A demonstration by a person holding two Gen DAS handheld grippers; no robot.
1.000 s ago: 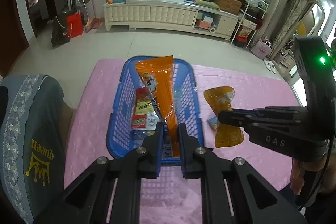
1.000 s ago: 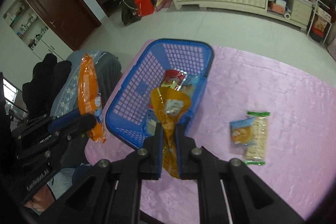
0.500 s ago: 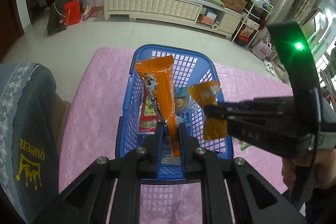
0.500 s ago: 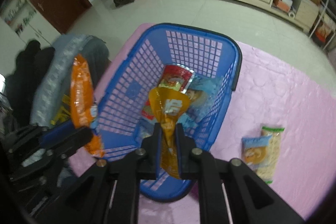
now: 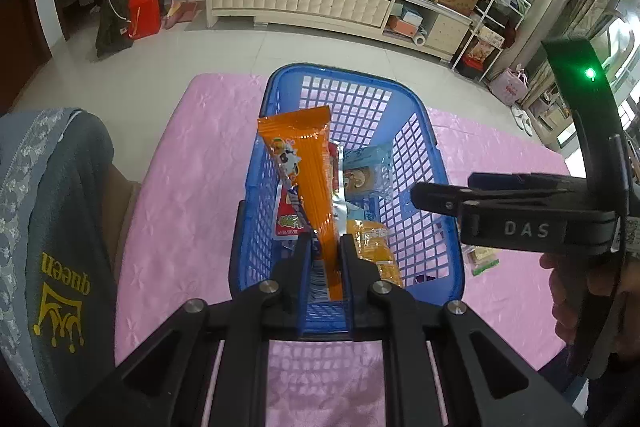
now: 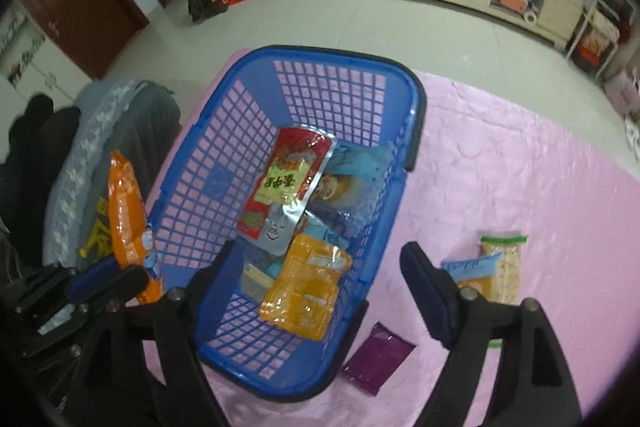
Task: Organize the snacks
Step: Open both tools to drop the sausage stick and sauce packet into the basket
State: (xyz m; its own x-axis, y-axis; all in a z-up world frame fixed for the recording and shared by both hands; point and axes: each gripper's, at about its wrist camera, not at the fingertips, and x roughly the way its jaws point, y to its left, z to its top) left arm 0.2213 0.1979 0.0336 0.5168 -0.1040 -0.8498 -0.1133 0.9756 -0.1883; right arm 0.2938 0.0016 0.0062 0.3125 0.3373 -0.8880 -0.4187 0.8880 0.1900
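Note:
A blue basket (image 5: 436, 239) (image 6: 192, 163) stands on the pink table. My left gripper (image 5: 325, 247) is shut on a long orange snack packet (image 5: 310, 163), upright over the basket's near end; it also shows in the right wrist view (image 6: 128, 211). My right gripper (image 6: 316, 263) is open and empty above the basket. A yellow-orange pouch (image 6: 306, 281) (image 5: 374, 247) lies in the basket below it, beside a red packet (image 6: 286, 183) and a light blue packet (image 6: 352, 171).
On the pink tablecloth (image 6: 520, 163) right of the basket lie a purple packet (image 6: 378, 357) and two cracker packets (image 6: 492, 267). A chair draped with a grey garment (image 5: 48, 227) stands at the table's left edge. A white cabinet (image 5: 320, 3) stands across the floor.
My right gripper has opened and let the yellow-orange pouch drop into the basket. My left gripper still holds the long orange packet, now further over the basket.

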